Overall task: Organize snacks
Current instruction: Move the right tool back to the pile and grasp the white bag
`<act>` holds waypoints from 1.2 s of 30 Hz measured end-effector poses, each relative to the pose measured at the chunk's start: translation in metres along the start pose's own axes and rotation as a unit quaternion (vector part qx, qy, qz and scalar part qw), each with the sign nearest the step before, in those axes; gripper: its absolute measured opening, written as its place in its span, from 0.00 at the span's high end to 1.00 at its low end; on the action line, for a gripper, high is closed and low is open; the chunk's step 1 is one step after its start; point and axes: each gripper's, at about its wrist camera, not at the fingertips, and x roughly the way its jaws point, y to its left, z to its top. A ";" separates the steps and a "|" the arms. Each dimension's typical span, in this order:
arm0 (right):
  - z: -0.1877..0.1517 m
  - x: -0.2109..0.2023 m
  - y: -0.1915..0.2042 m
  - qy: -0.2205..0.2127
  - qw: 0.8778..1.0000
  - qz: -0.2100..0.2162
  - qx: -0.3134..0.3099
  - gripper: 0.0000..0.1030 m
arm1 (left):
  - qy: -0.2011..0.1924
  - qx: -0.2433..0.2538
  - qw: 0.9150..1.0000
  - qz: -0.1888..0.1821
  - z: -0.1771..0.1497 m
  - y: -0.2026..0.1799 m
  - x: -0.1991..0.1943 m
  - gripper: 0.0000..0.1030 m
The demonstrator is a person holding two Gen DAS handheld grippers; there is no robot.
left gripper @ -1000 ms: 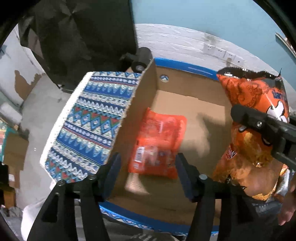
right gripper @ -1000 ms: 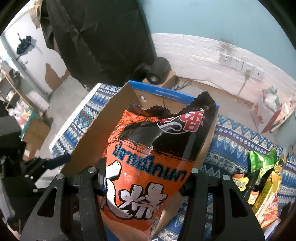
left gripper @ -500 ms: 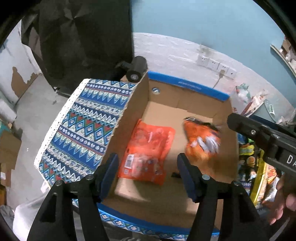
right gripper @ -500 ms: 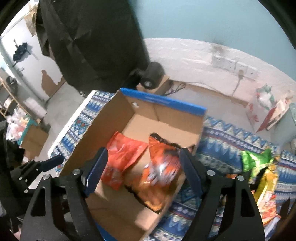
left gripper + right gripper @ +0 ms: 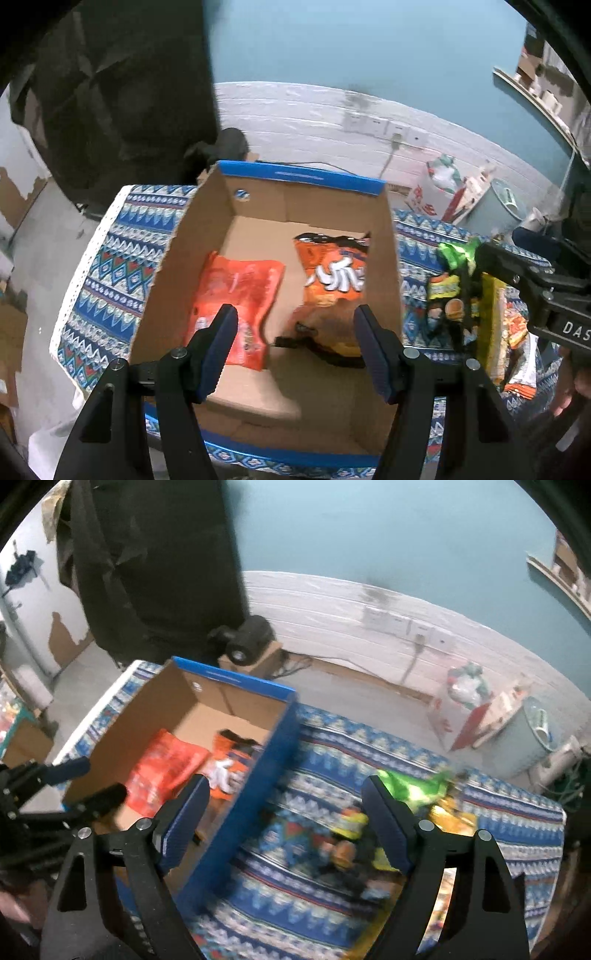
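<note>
A cardboard box with a blue rim [image 5: 303, 181] stands on the patterned cloth; it also shows in the right wrist view [image 5: 255, 757]. Inside lie a red snack bag [image 5: 236, 291] on the left and an orange squid snack bag [image 5: 332, 280] on the right; both also show in the right wrist view, the red bag [image 5: 166, 768] and the orange bag [image 5: 229, 764]. My left gripper [image 5: 295, 347] is open and empty above the box's near side. My right gripper [image 5: 284, 819] is open and empty, to the right of the box, over the cloth near a pile of snack bags [image 5: 351, 845].
More snack bags [image 5: 450, 295] lie on the blue patterned cloth [image 5: 107, 266] right of the box, with a green bag [image 5: 413, 786] among them. A black roll on a small carton [image 5: 247, 642] stands behind the box. A wall with sockets [image 5: 384, 127] lies beyond.
My right gripper opened and dropped the orange squid bag into the box beside the red bag, then swung right toward the snack pile. My left gripper stayed open and pulled back a little.
</note>
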 end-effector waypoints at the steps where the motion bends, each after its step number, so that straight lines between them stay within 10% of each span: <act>1: -0.005 -0.002 -0.009 0.003 1.000 -0.008 0.006 0.19 | -0.001 0.004 1.000 -0.003 0.000 -0.005 -0.001 0.35; 36: -0.174 0.001 -0.214 0.158 0.963 -0.140 0.166 0.18 | 0.061 0.176 0.982 -0.029 -0.036 -0.167 0.028 0.22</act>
